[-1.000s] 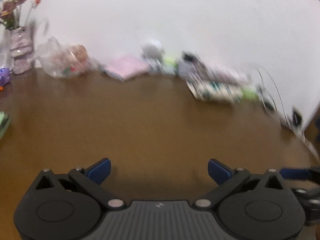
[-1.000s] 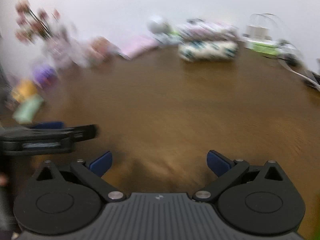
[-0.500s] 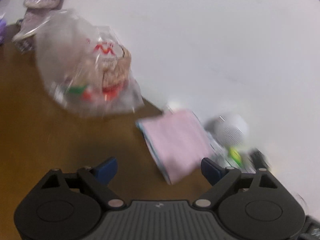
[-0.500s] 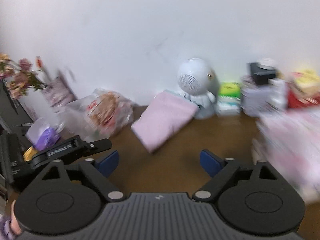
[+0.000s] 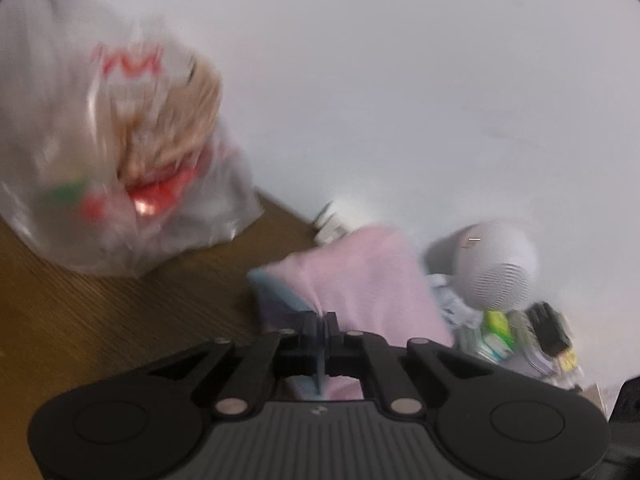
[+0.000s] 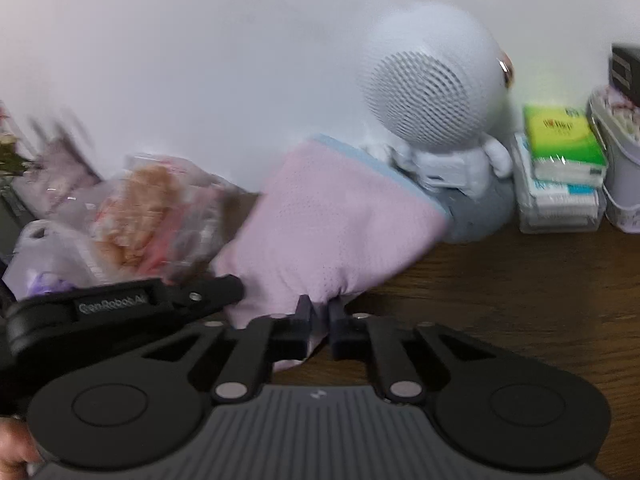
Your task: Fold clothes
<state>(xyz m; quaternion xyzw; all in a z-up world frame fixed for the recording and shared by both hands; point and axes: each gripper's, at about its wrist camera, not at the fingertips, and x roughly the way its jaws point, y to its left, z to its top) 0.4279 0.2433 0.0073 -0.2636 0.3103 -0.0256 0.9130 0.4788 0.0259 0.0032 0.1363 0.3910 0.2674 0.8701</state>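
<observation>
Readable text: "GenRobot.AI" in raised letters on the left gripper body, right wrist view. Red zigzag logo on the plastic bag, blurred, unreadable. Print on the green tissue pack too small to read.

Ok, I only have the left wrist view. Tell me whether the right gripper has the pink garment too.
Observer: Yes. The right gripper is shut on the pink garment, pinching its near edge.
Operator: Give me where the left gripper sits from that side.
Observer: The left gripper comes in from the left, its tip at the garment's left edge, close beside the right one.
Operator: Report what stands right of the round white speaker.
Observer: Right of the white speaker is a stack of tissue packs, the green one on top.
</observation>
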